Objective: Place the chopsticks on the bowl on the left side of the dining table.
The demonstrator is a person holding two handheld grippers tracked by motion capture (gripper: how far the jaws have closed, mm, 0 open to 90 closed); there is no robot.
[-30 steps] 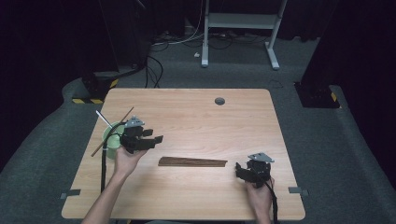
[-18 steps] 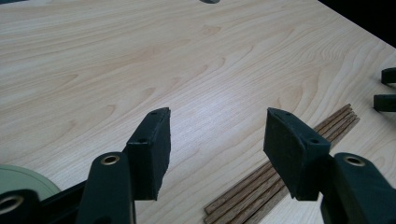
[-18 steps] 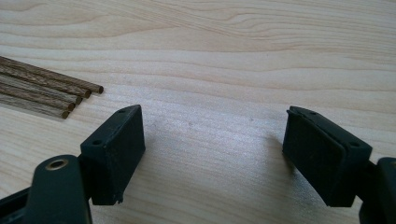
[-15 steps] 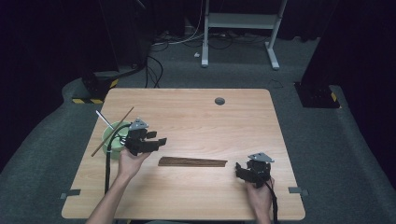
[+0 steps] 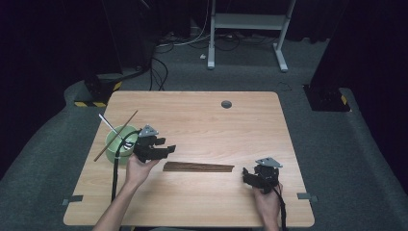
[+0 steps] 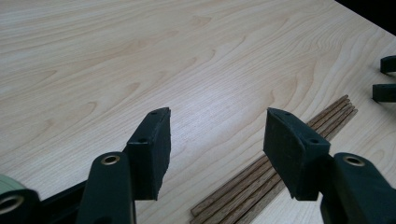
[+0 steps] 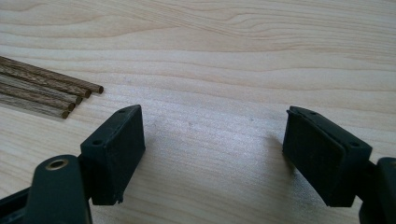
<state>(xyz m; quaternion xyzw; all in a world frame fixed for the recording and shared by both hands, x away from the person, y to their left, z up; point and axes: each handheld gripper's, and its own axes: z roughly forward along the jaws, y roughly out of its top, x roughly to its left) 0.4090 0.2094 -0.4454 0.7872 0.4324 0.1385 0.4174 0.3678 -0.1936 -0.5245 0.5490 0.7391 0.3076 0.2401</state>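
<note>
Chopsticks of dark brown wood [image 5: 198, 167] lie bundled flat on the pale wooden surface [image 5: 202, 125], midway between the two hands. The change over the last second is small. The left tool [image 5: 166, 150] has drifted a little toward the bundle's near end, away from the light green bowl [image 5: 114, 146], while the right tool [image 5: 248, 176] has kept its place just off the bundle's other end.

The bowl already holds one brown stick and one pale one, both leaning out over its rim [image 5: 115, 130]. I judge the job to be moving sticks from the bundle into the bowl, with the left hand now returning for another.

In the left gripper view, that tool's black pads [image 6: 152, 149] stand well apart with nothing between them. The stick ends [image 6: 243, 191] lie below and just to one side of the gap.

In the right gripper view, the right tool's pads [image 7: 114, 151] are also spread wide and empty, resting low over bare wood. The stick tips [image 7: 70, 95] lie off to the upper left.

Neither tool touches the bundle yet, so the next pickup has not begun.
</note>
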